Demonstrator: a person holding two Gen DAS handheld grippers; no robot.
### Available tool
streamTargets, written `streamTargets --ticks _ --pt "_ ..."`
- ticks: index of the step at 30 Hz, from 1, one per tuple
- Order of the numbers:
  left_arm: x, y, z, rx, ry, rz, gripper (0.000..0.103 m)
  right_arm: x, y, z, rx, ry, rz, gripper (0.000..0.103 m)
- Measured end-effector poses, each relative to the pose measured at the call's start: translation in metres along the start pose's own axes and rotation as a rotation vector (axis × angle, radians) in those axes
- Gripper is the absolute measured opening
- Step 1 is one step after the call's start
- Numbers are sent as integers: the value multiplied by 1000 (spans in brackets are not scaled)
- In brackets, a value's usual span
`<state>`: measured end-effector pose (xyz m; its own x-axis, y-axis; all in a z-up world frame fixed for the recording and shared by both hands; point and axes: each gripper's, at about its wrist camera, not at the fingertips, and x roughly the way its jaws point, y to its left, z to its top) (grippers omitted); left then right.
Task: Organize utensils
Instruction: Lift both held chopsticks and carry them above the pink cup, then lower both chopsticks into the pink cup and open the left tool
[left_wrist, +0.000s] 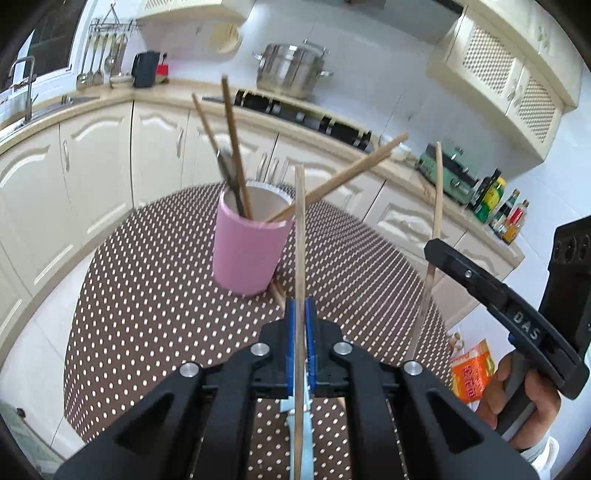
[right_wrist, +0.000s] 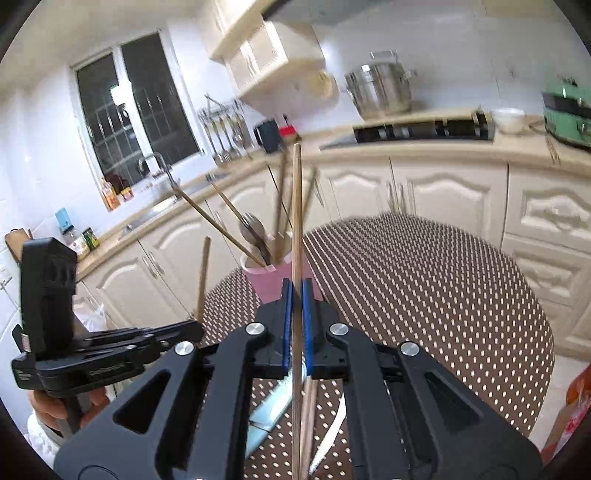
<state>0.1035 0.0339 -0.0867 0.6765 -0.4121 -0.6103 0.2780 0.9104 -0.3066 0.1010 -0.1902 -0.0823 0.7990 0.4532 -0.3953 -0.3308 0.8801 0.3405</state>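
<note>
- On the round table (left_wrist: 147, 295) under its brown polka-dot cloth, we see a pink cup (left_wrist: 249, 251) standing upright, back from the near rim, with bare cloth to its left and right.
- Our left gripper (left_wrist: 300, 306) has its blue pads pinched tight on one wooden chopstick (left_wrist: 300, 229), which rises nearly straight up in front of the cup.
- Our right gripper (right_wrist: 297, 291) is likewise clamped on a second chopstick (right_wrist: 296, 221); from the left wrist view that stick (left_wrist: 437, 192) stands to the right of the cup, clear of it.
- Inside the cup we count several chopsticks (left_wrist: 234, 147) leaning left and a pair (left_wrist: 343, 181) slanting out to the right, together with a metal spoon (right_wrist: 253, 229).
- More chopsticks (left_wrist: 277, 291) lie flat on the cloth, touching the cup's base on its near right side.
- Below our right gripper a pale blue utensil (right_wrist: 273, 406), further chopsticks (right_wrist: 308, 417) and a white-edged blade-like piece (right_wrist: 332, 424) lie on the cloth; what that last one is we cannot tell.
- Beyond the table edge, cream cabinets (left_wrist: 96, 155) curve around it, a narrow strip of pale floor between.
- The counter carries a steel stockpot (left_wrist: 290, 70) on a black hob (left_wrist: 306, 114), a green appliance (left_wrist: 448, 173), sauce bottles (left_wrist: 502, 210), hanging ladles (left_wrist: 98, 59) and a sink tap (left_wrist: 26, 85).
- An orange packet (left_wrist: 472, 373) sits beside the table's right edge.
</note>
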Motion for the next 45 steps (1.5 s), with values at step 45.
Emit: streamTargets --ticks 45 --pt "-48 -13 113 100 -516 48 5 72 47 88 -107 -427 26 6"
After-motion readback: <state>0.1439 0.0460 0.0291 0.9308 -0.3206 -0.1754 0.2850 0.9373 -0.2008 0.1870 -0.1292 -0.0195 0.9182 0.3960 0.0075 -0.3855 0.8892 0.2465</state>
